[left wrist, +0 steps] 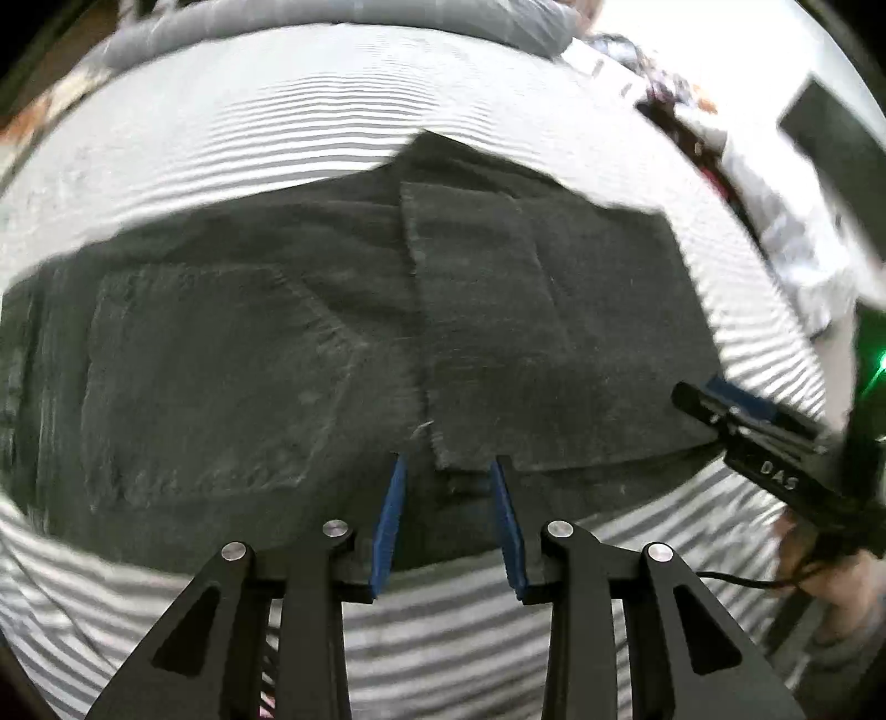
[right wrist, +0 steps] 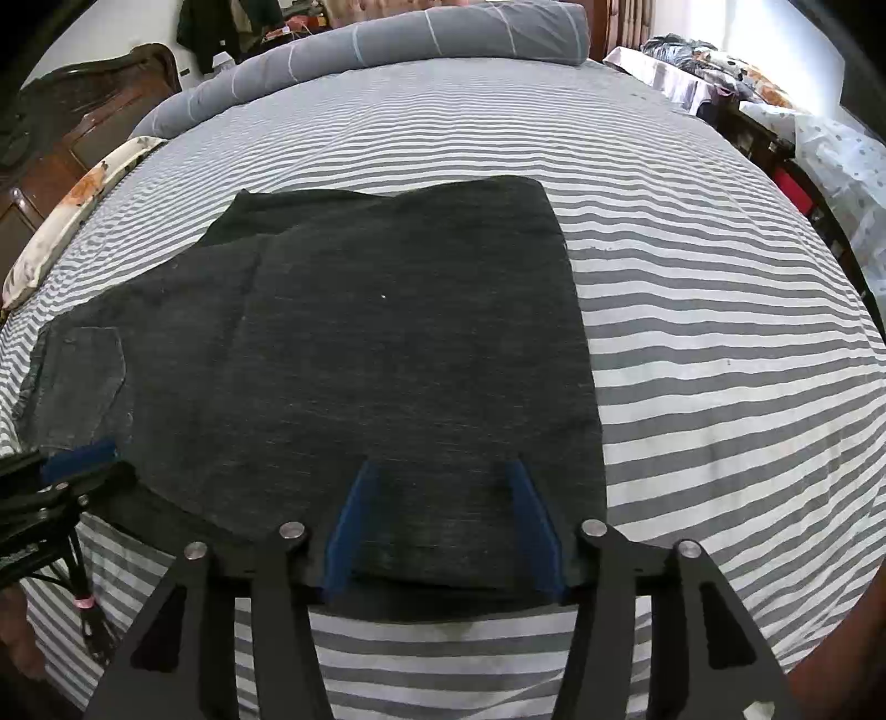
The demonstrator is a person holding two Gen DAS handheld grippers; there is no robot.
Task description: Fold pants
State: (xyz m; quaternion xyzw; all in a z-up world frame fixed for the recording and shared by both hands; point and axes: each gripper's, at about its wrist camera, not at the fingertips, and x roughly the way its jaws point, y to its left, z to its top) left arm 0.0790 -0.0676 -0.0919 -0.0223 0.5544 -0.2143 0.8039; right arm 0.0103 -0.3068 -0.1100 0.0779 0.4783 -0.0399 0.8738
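Dark grey pants point(left wrist: 343, 332) lie folded flat on a grey-and-white striped bed point(left wrist: 443, 637). In the left wrist view a back pocket shows at the left and a folded leg layer lies over the right half. My left gripper point(left wrist: 447, 471) is open, its blue pads just over the near edge of the pants. My right gripper point(right wrist: 443, 476) is open over the near edge of the folded pants point(right wrist: 376, 343); it also shows at the right of the left wrist view point(left wrist: 736, 410). The left gripper shows at the left edge of the right wrist view point(right wrist: 77, 454).
A rolled grey blanket point(right wrist: 387, 33) lies along the far edge of the bed point(right wrist: 720, 360). A dark wooden headboard point(right wrist: 83, 111) stands at the far left. Cluttered furniture point(right wrist: 775, 122) lines the right side. A floral pillow point(right wrist: 72, 205) lies at the left.
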